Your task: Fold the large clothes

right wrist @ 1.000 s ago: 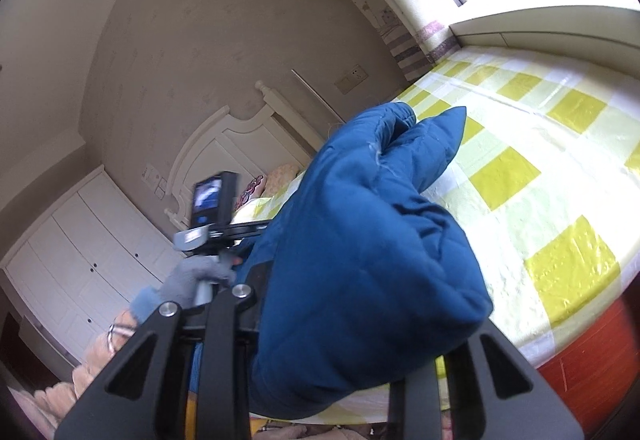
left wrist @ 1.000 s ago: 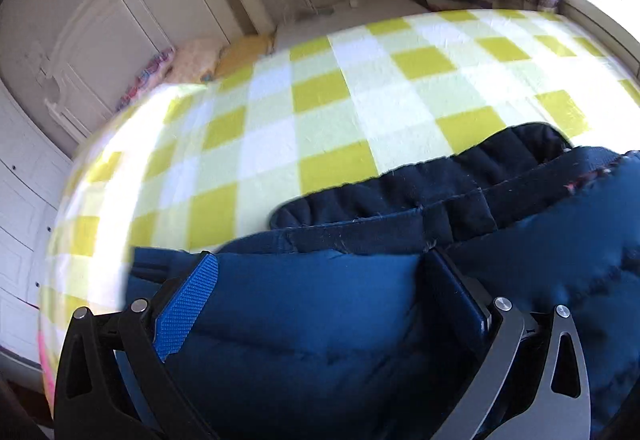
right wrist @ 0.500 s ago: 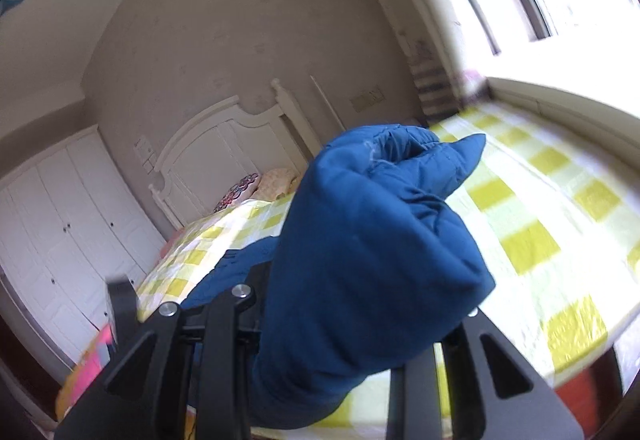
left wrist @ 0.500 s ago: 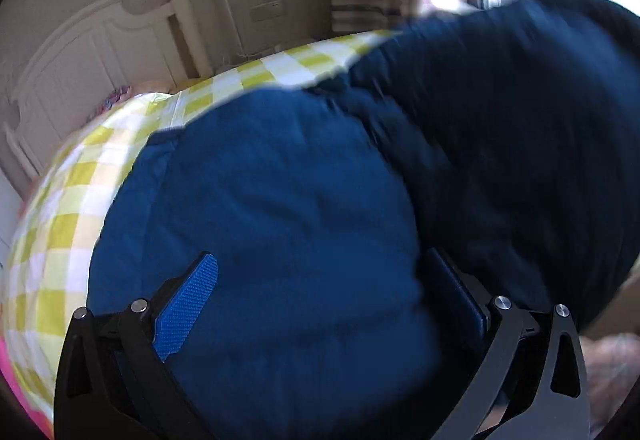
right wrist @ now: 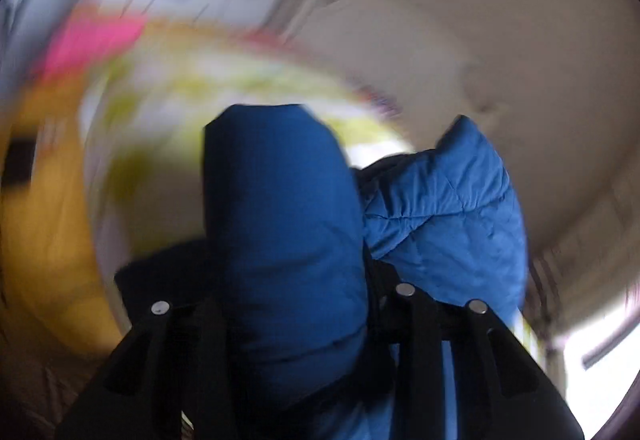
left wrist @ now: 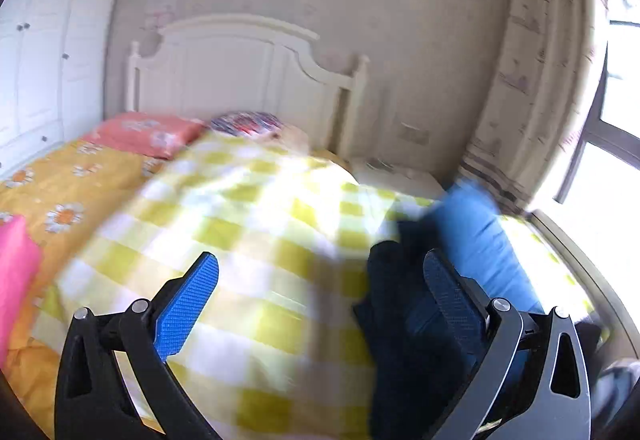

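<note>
White headboard (left wrist: 244,68), wardrobe (left wrist: 40,52), bright window (left wrist: 616,120).

Left wrist view above the bed (left wrist: 280,224) toward the headboard (left wrist: 240,68); right wrist view close, blurred; shared blue jacket (right wrist: 296,240).

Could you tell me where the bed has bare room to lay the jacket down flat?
The checked blanket is bare from the pillows down to the left claw. The window side is crowded by the blue jacket. The orange sheet is free up to the pink cloth.
</note>
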{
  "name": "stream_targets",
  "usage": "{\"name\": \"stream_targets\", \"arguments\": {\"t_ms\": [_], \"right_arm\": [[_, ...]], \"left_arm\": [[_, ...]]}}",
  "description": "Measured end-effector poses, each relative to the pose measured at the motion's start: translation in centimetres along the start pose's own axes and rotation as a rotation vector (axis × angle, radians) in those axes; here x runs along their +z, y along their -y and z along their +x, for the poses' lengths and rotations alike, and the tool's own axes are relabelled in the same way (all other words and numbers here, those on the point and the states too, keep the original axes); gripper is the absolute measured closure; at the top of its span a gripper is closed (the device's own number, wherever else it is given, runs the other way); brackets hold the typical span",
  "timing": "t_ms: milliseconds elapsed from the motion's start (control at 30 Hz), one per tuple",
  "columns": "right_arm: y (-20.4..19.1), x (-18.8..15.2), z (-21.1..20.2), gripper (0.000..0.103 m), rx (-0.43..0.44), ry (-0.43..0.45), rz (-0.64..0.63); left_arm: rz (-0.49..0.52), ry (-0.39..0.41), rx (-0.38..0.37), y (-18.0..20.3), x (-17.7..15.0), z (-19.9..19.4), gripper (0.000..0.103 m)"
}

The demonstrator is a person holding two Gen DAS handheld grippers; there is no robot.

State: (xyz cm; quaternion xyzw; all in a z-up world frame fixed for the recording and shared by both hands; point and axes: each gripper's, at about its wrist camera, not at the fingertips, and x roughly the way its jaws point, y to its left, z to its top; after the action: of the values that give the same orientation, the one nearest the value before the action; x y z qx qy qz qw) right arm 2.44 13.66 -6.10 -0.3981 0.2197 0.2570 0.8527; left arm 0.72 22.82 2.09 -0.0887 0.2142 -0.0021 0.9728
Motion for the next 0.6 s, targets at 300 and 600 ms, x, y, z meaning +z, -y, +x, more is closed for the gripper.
{"name": "stream_targets", "arguments": {"t_ms": [300,600], "right_arm": [[-5.9,-2.4,-0.2,0.065,-0.139,0.086,-0.237],[-3.5,-1.9,-1.7,0.045,-0.047,0.120,-0.216]], "left_arm": [[0.176,-0.134,-0.221,8.4,3.7,6.0,0.005],[0.258,-0.523,-0.154,11.1,-3.2,26.3,0.004]]}}
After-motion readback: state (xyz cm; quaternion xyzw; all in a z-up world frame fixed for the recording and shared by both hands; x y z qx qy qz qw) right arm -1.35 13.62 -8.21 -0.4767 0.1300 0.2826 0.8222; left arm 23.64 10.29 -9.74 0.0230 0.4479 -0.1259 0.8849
